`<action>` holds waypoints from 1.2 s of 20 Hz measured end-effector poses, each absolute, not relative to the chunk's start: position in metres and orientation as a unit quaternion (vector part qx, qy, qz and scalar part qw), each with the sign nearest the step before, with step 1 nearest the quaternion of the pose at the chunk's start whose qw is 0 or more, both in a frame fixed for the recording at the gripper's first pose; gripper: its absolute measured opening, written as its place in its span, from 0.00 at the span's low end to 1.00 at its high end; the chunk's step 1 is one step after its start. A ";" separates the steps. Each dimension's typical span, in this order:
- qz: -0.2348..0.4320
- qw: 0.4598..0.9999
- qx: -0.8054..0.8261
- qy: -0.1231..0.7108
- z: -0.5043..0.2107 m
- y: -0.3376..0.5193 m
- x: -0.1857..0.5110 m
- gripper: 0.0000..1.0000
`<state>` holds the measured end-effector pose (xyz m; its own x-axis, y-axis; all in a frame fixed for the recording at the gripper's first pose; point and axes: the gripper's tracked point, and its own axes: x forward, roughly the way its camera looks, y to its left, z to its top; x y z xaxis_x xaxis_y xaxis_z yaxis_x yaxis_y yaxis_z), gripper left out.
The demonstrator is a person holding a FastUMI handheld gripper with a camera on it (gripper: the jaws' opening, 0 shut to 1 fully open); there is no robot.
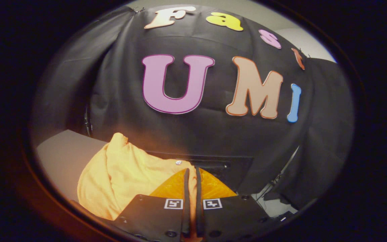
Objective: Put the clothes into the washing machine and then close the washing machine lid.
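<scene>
Yellow shirt (119,174) hangs bunched just ahead and left of the tool (191,174), a fold of it pinched between the nearly closed fingers. Behind it, a pale counter (62,151) and the black cloth wall (213,134).

Gripper (192,178) body black, screwed, bearing two square markers.

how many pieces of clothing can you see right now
1. A yellow garment lies bunched on the grey surface, left of and just ahead of the gripper, whose fingers are nearly closed with a strip of the fabric between them. More clothes may be hidden behind it.
</scene>
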<state>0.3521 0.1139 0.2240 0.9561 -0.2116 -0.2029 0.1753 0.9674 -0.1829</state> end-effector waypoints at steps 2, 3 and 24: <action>-0.110 0.984 -0.081 0.115 0.217 0.099 0.351 0.07; -0.111 0.984 -0.079 0.118 0.213 0.095 0.352 0.07; -0.115 0.982 -0.076 0.125 0.192 0.079 0.351 0.03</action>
